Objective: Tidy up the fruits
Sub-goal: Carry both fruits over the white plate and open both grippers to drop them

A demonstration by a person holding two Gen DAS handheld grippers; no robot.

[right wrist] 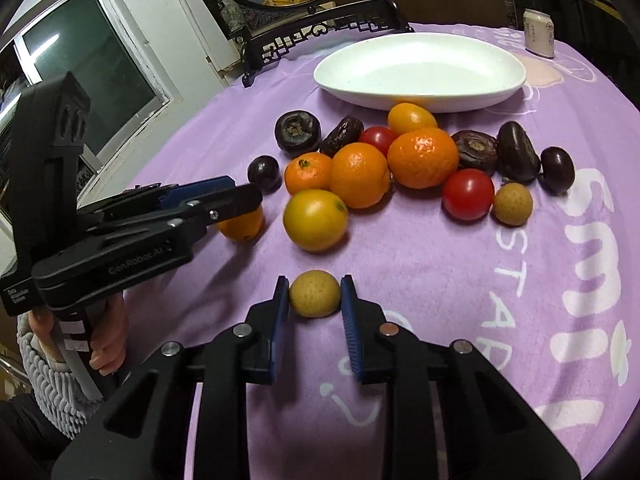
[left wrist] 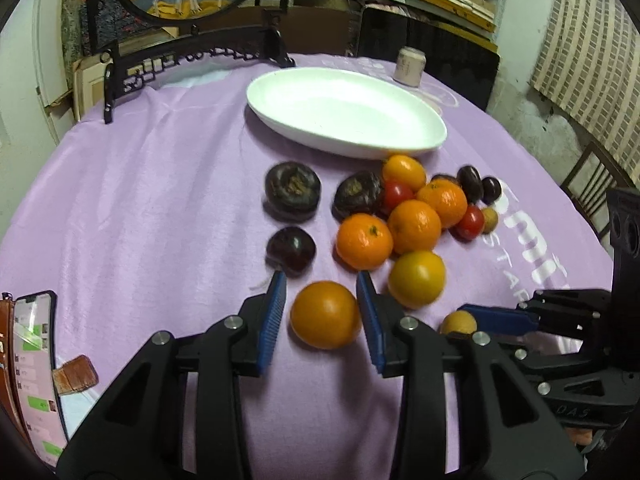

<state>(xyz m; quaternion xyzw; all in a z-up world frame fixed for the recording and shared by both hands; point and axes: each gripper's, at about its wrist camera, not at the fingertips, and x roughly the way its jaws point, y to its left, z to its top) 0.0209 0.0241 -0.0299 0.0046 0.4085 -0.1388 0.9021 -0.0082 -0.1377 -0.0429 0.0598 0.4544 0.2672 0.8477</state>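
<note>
2 grasps look underway: low in the left wrist view, the left gripper (left wrist: 322, 300) straddles an orange fruit (left wrist: 325, 315), pads wide with gaps either side, the empty white dish (left wrist: 280, 114) above. In the right wrist view's lower centre, the right gripper (right wrist: 315, 295) brackets a small tan fruit (right wrist: 315, 293), pads at its sides, grip unclear; next, both should pinch, then lift dishward.

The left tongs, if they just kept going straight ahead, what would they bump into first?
Most likely the orange fruit lying on the cloth between the open left tongs. Next in line behind it would probably be the mandarin, though the fisheye view makes depth hard to judge.
</note>
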